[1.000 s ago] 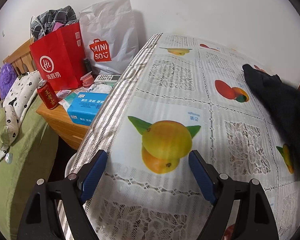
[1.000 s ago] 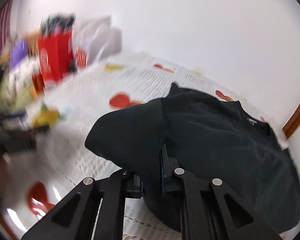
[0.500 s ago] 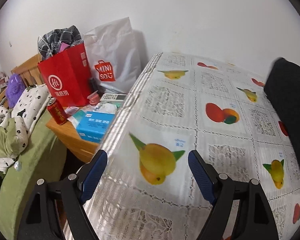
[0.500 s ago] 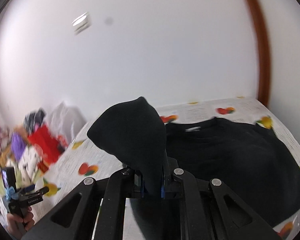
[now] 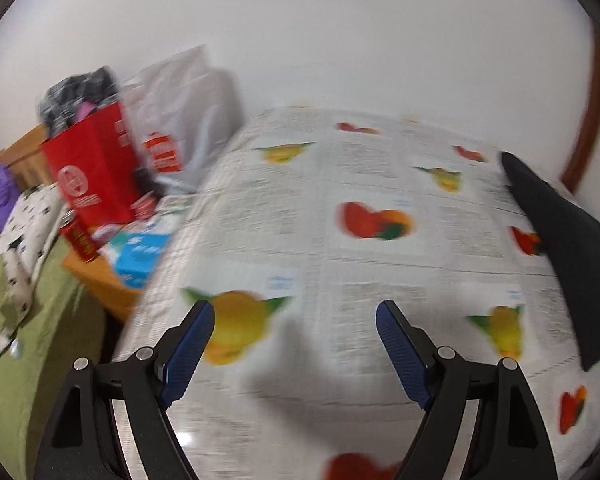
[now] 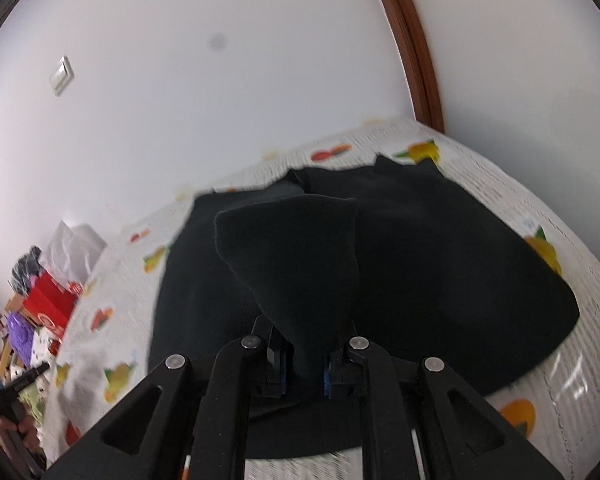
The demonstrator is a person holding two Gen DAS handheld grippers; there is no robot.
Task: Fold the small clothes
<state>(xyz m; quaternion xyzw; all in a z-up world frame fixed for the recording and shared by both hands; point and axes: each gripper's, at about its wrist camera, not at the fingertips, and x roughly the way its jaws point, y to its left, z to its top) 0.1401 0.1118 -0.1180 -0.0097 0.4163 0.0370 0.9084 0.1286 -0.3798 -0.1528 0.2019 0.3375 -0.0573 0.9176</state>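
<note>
Right gripper (image 6: 304,364) clenched on raised flap of black garment (image 6: 440,264), body lying ahead; left gripper (image 5: 296,350) released, garment off its right.

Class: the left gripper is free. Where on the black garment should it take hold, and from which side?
Probably the black garment's near left edge, approached from the left over the tablecloth. That edge lies flat and exposed, while the right gripper already pinches a raised flap.

Domestic room, evidently a lived-in bedroom or living space. A table (image 5: 380,240) carries a fruit-print plastic cloth. Beside it: a low wooden cabinet (image 5: 100,276) holding shopping bags (image 5: 92,176), a drink can (image 5: 80,240), a tissue box (image 5: 140,260); beyond that, green bedding (image 5: 32,320).
</note>
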